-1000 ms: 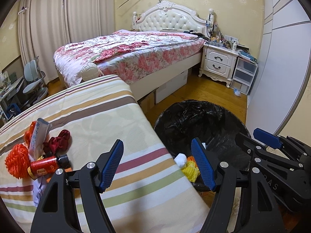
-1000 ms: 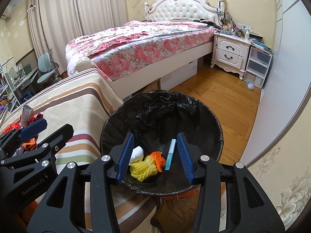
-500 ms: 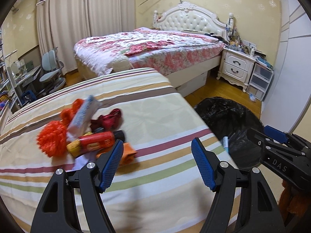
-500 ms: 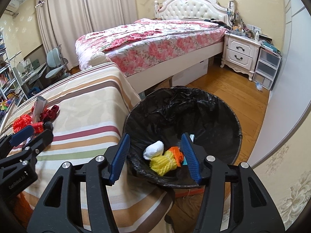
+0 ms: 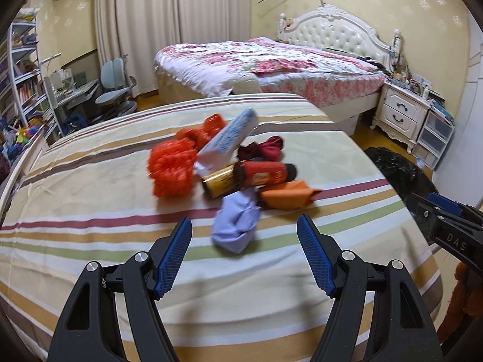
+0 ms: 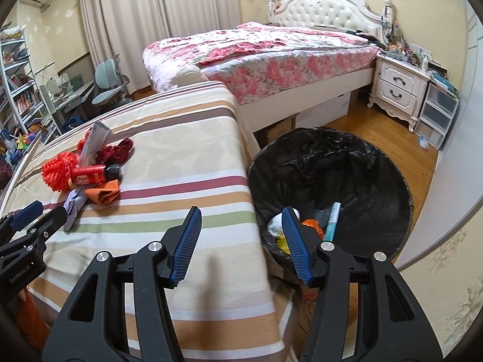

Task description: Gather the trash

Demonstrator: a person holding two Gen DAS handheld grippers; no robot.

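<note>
A pile of trash lies on the striped bed (image 5: 90, 187): an orange net ball (image 5: 172, 169), a red and gold bottle (image 5: 250, 176), a white and blue packet (image 5: 229, 141), a dark red scrap (image 5: 265, 147), an orange wrapper (image 5: 286, 196) and a pale lilac wad (image 5: 237, 226). My left gripper (image 5: 244, 253) is open and empty, just short of the lilac wad. My right gripper (image 6: 241, 241) is open and empty over the bed edge beside the black-lined bin (image 6: 332, 163), which holds a white wad (image 6: 274, 224), yellow netting and a teal tube (image 6: 332, 221).
A floral bed (image 6: 271, 51) stands behind, with a white nightstand (image 6: 398, 87) and plastic drawers (image 6: 437, 111) to the right. Desk, chairs (image 5: 114, 90) and shelves are at the left. Wooden floor surrounds the bin.
My left gripper has swung left from the bin to face the trash pile and come closer to it. My right gripper has shifted left, from over the bin toward the bed edge.
</note>
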